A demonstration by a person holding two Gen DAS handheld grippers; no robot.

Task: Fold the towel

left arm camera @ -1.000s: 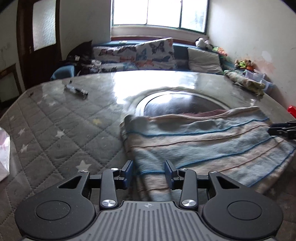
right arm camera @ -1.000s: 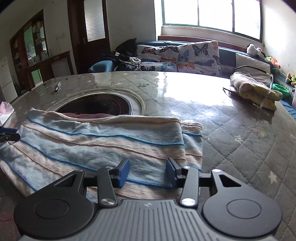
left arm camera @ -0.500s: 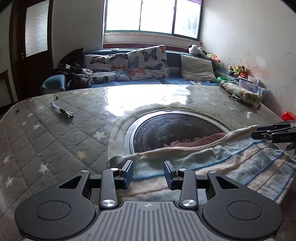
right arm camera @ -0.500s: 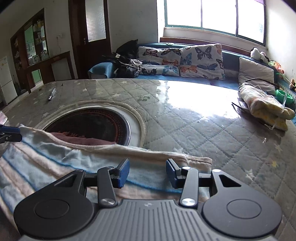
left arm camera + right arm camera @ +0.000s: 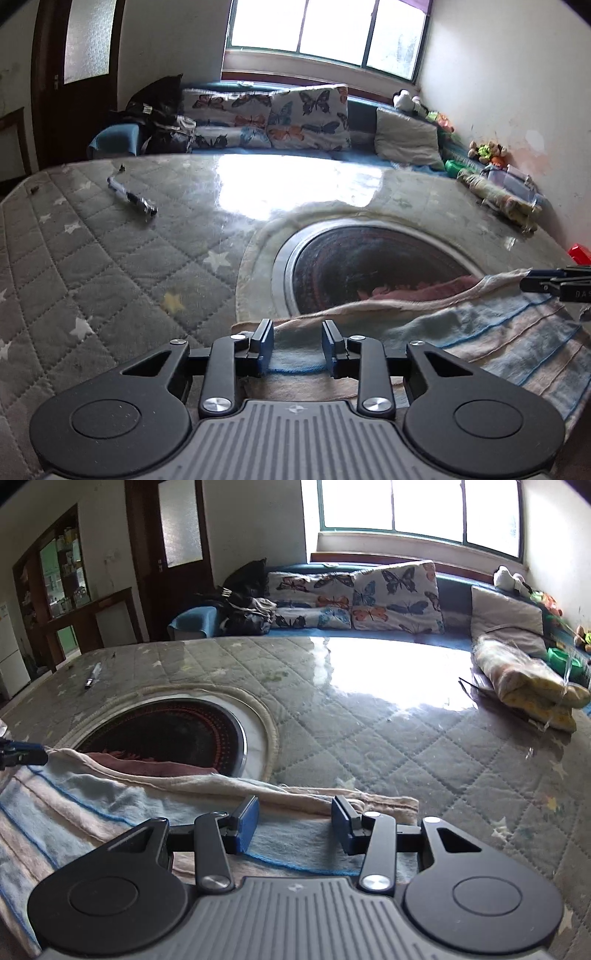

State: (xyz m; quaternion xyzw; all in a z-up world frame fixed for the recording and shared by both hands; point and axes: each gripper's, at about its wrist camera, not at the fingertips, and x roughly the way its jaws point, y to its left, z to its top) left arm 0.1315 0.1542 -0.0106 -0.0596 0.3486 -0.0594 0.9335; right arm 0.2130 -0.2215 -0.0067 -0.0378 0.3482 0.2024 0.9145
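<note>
Quilted, star-printed cloth under a glossy clear cover spreads over the tabletop (image 5: 96, 266), and nearest both tongs lies the striped towel (image 5: 92, 812), blue and beige with a thin blue line, its far hem rumpled and a pinkish layer showing just beyond. Left tongs (image 5: 297, 345) and right tongs (image 5: 294, 825) hover over its opposite ends, jaws apart, gripping nothing. Closing on one layer only, or unevenly, could skew the fold; beyond sits a dark round inset (image 5: 166, 734).
</note>
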